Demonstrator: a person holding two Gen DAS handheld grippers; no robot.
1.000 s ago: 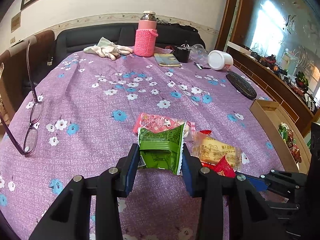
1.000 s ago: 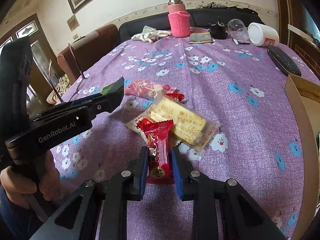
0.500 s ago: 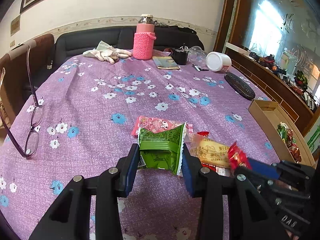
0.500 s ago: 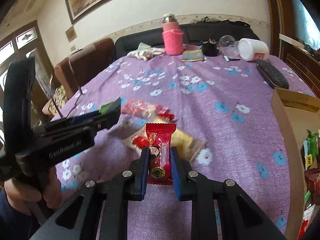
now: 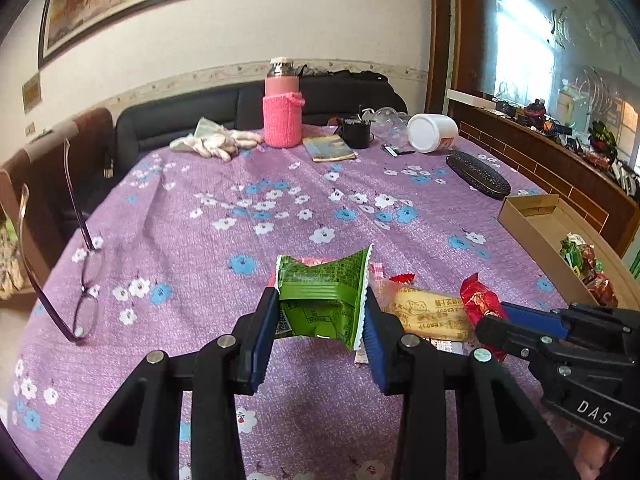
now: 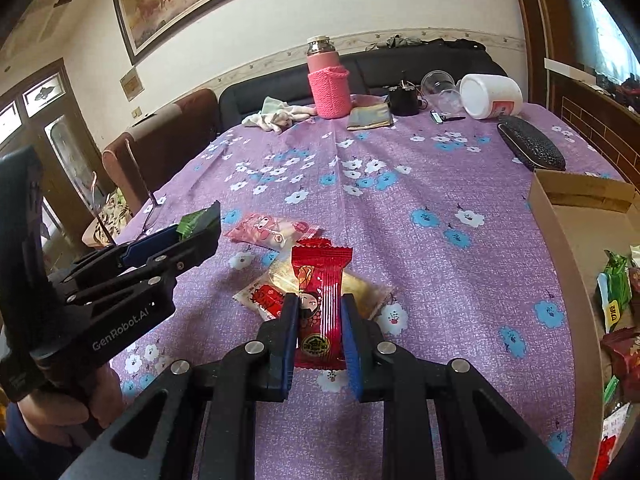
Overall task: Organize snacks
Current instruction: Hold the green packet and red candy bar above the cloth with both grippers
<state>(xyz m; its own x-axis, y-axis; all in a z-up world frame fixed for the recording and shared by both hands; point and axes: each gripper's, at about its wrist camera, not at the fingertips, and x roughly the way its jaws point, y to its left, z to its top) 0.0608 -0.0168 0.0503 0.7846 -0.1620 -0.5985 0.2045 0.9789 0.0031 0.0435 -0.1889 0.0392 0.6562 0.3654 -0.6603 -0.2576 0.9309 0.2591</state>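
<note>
My left gripper is shut on a green snack packet, held above the purple flowered tablecloth. My right gripper is shut on a red snack packet, lifted above the cloth; it also shows in the left wrist view. A yellow biscuit packet and a pink packet lie on the cloth under the grippers. A cardboard box at the right edge holds several snacks.
At the far end stand a pink bottle, a white cloth, a black cup, a white jar on its side and a black glasses case. Glasses rest at the left edge.
My right gripper has lifted the red packet off the pile and raised it. My left gripper has risen a little with the green packet still in it.
</note>
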